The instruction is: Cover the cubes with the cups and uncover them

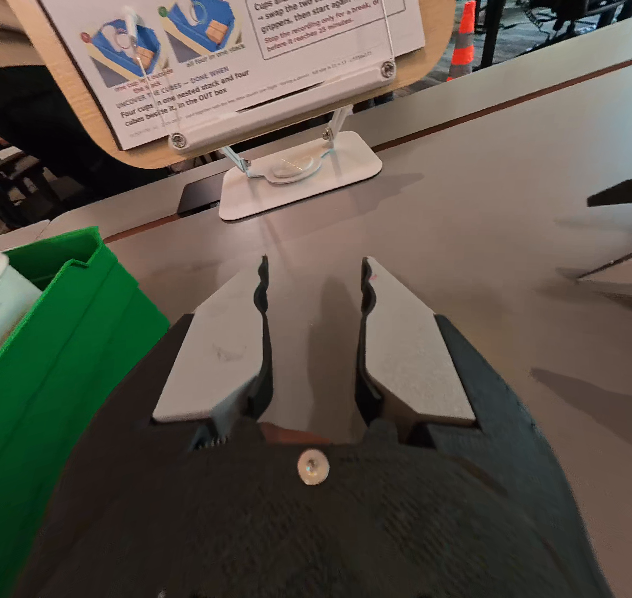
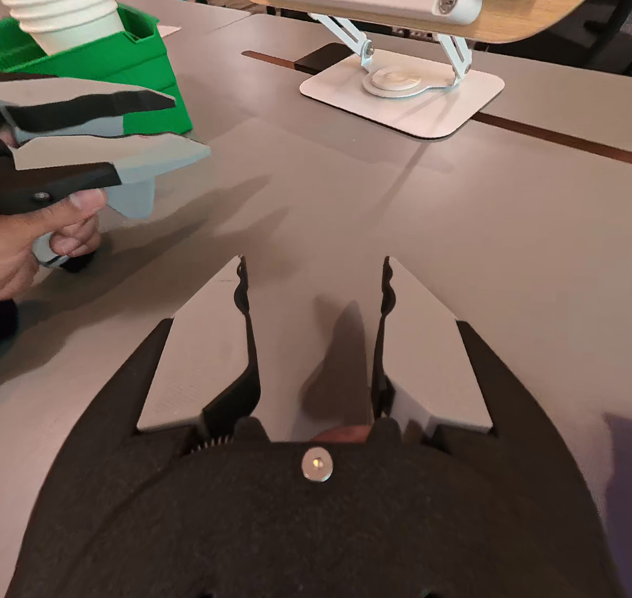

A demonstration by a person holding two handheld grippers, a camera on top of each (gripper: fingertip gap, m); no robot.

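In the left wrist view, the left gripper (image 1: 314, 260) is seen with its two fingers standing apart over the bare grey table (image 1: 444, 239), and nothing is held between them. At the left edge a green box (image 1: 68, 325) is shown, with a sliver of white, probably a cup, just visible inside it; behind, an instruction sheet (image 1: 239, 34) is propped on a white stand (image 1: 301, 174). No cubes can be made out here. In the right wrist view, the right gripper (image 2: 314, 260) is likewise shown with its fingers wide apart and empty above the table, while the left gripper is seen at the left, held in a hand (image 2: 41, 239), its fingers parted and empty just in front of the green box. A nested stack of white cups (image 2: 61, 10) is seen standing upright in that box, its rims stepped one above another; whether cubes lie beside it cannot be told. The cups are judged to be light, thin-walled paper, easily crushed and inclined to stick together when nested. The top cup would best be taken near its stiffer rolled rim, with gentle pressure, and the rest of the stack may need to be steadied by the other gripper.
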